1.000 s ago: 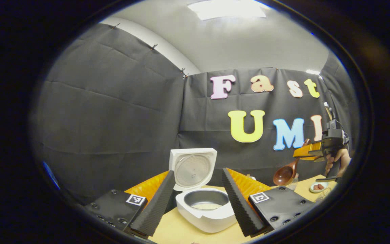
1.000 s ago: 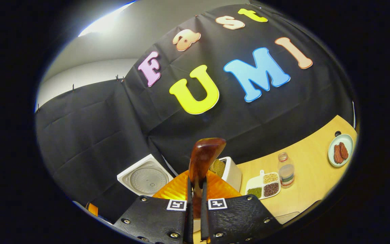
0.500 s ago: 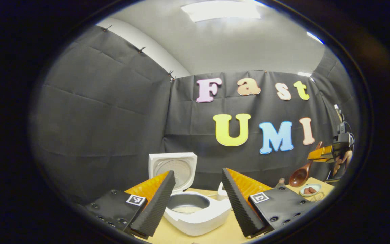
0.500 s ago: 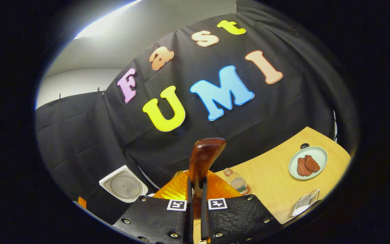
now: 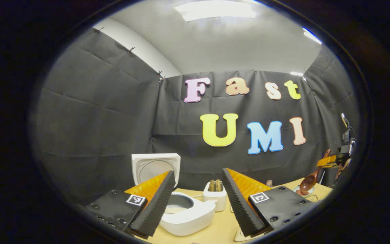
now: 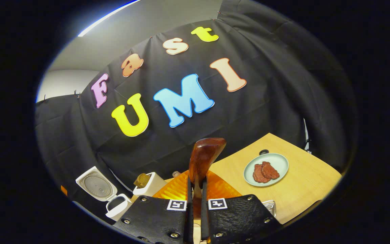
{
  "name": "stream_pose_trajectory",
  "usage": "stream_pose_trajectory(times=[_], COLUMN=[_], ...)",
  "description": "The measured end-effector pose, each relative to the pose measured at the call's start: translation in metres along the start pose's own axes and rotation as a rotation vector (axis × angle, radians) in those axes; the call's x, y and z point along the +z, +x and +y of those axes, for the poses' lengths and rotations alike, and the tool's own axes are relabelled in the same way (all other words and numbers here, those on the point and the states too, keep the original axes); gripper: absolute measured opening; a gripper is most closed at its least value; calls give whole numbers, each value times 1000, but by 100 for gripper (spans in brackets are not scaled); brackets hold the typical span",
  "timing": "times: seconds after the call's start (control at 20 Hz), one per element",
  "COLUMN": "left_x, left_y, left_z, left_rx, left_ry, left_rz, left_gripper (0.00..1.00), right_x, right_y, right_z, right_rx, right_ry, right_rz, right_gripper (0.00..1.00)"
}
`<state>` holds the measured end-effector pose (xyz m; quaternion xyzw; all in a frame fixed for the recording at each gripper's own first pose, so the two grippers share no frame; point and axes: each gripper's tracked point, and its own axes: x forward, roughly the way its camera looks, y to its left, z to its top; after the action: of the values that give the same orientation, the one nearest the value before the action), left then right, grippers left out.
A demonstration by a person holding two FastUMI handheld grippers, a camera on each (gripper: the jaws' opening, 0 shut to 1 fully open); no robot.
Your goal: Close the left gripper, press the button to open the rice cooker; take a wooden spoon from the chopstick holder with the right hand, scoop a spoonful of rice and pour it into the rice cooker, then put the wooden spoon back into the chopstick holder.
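Observation:
The white rice cooker (image 5: 185, 217) stands open on the table, its lid (image 5: 154, 166) raised behind the grey inner pot. My left gripper (image 5: 196, 203) is open in front of it, the cooker partly behind its left finger. In the left gripper view my right gripper (image 5: 333, 159) hangs at the far right, held by a hand, with the brown wooden spoon (image 5: 308, 183) slanting down from it, bowl lowest. In the right gripper view my right gripper (image 6: 195, 203) is shut on the wooden spoon (image 6: 203, 157), which sticks up between the fingers. The open rice cooker (image 6: 108, 200) lies far to the lower left.
A white toaster (image 5: 215, 196) holding toast stands right of the cooker, also seen as the toaster (image 6: 149, 183). A pale green plate (image 6: 281, 161) carrying meat slices rests on the wooden table (image 6: 310, 189). A silvery mesh object (image 6: 270, 207) peeks out beside my right finger.
My right gripper has carried the spoon rightward, away from the cooker and over towards the plate. The left gripper has swung right, so the cooker has slid left and the toaster has come into sight.

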<state>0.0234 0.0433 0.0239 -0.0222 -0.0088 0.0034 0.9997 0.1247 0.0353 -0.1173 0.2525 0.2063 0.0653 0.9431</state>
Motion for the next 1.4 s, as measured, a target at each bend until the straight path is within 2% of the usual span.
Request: stream_pose_trajectory(times=[0.25, 0.65, 0.95, 1.15, 1.4], left_x=[-6, -9, -1, 1, 0], left_y=[3, -5, -11, -12, -10], left_z=[-26, -33, -42, -48, -55], left_rx=[-27, -23, -23, -25, -33], left_ry=[3, 33, 64, 65, 53], left_rz=[23, 46, 36, 35, 33], left_gripper=[96, 96, 96, 96, 96], right_x=[-17, -49, -82, -98, -90], right_y=[-4, -9, -9, -11, -23], right_z=[-49, -98, -110, -122, -133], right_rx=[-91, -187, -180, -195, -213], right_ry=[-34, -130, -104, -130, -179], right_rz=[22, 51, 114, 139, 131], right_gripper=[9, 8, 11, 19, 28])
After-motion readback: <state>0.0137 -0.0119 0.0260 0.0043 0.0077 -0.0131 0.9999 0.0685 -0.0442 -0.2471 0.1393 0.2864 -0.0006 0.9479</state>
